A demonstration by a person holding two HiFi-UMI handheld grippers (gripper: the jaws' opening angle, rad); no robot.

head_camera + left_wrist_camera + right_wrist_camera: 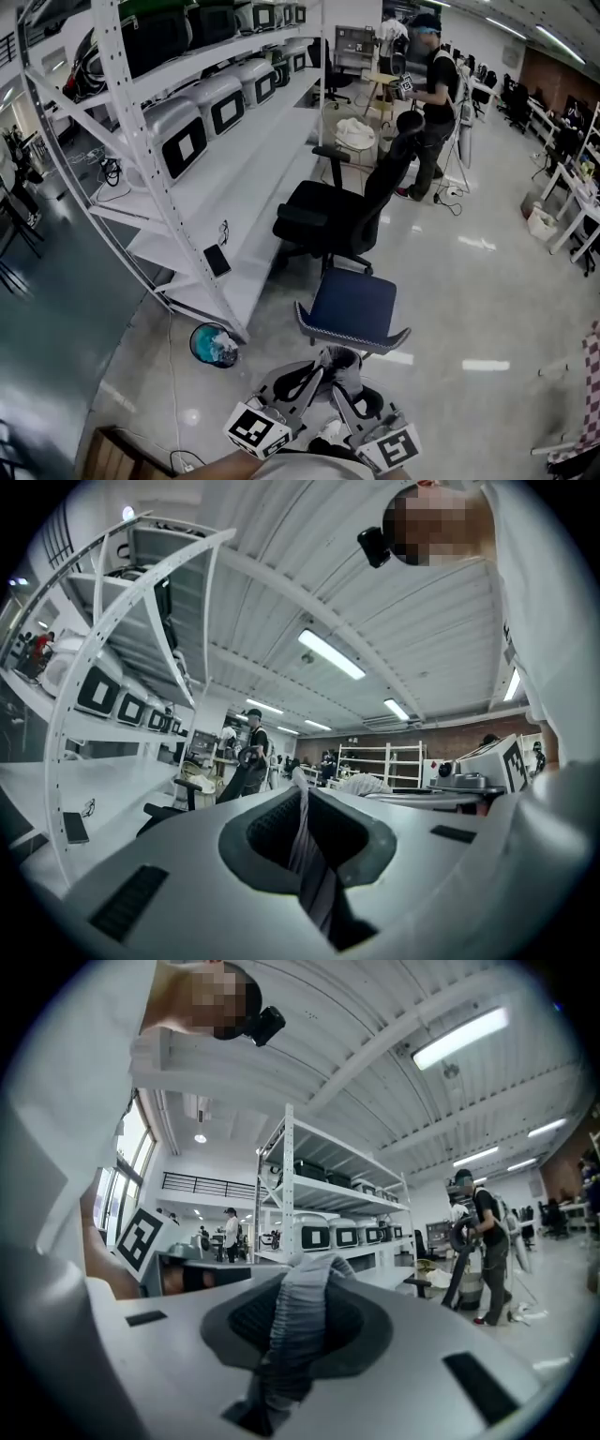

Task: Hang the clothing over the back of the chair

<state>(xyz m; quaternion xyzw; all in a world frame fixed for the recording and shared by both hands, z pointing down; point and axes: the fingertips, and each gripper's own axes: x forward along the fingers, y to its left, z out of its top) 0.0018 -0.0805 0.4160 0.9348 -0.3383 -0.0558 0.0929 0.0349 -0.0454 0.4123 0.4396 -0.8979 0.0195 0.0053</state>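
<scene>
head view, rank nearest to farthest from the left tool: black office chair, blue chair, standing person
1. blue chair, just ahead of the left tool
2. black office chair, behind the blue one
3. standing person, far back, to the right

clothing (295, 1321): ribbed cloth | floor (469, 309): glossy, smooth | shelving (253, 159): painted metal | chair (354, 302): matt cloth

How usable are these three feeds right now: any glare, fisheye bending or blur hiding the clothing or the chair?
Head view: fisheye bends the shelving, light glares off the floor, yet the blue chair reads sharp. Left gripper view: dark round vignette; the clothing in the jaws is soft from closeness. Right gripper view: same vignette, a bright ceiling lamp, the clothing fold slightly blurred but readable.
</scene>
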